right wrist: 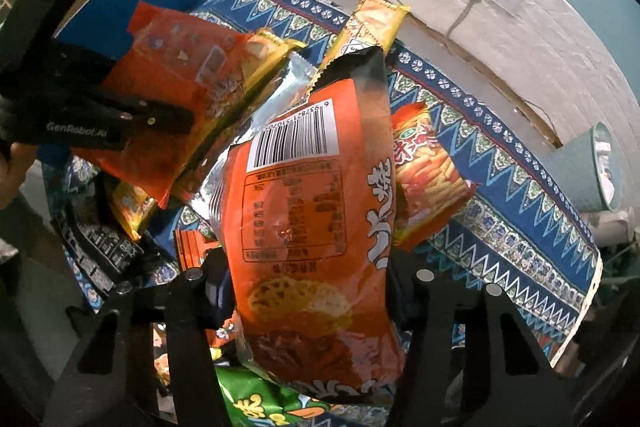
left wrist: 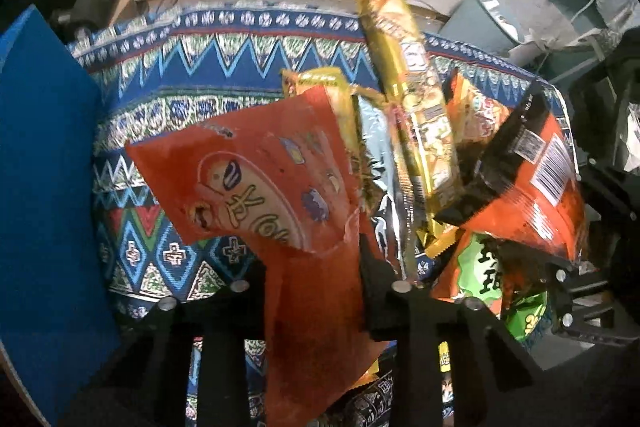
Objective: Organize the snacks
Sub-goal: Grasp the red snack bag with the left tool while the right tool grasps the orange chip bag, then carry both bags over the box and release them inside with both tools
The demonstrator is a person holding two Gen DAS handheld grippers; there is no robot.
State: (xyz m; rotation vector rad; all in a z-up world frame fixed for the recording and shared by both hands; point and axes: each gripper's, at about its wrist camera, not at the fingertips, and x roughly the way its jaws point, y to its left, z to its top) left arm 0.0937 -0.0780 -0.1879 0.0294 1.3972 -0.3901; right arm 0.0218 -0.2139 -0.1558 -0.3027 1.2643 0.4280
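A red-orange snack bag (left wrist: 256, 183) sticks up between the fingers of my left gripper (left wrist: 314, 279), which is shut on its lower edge. In the right wrist view the same bag (right wrist: 168, 83) shows at the left, pinched by the left gripper (right wrist: 160, 119). An orange bag with a barcode (right wrist: 312, 211) fills the gap of my right gripper (right wrist: 308, 287), both pads against its sides. The left wrist view shows that barcode bag (left wrist: 536, 183) at the right, in the right gripper (left wrist: 568, 279). Both bags stand over a heap of other packets.
A patterned cloth (left wrist: 208, 67) covers the table. The heap holds a yellow bag (left wrist: 408, 67), a silver packet (left wrist: 376, 135), a green bag (left wrist: 480, 271) and a stick-snack bag (right wrist: 428, 179). A blue box (left wrist: 40, 187) stands at the left, a teal cylinder (right wrist: 592, 171) by the wall.
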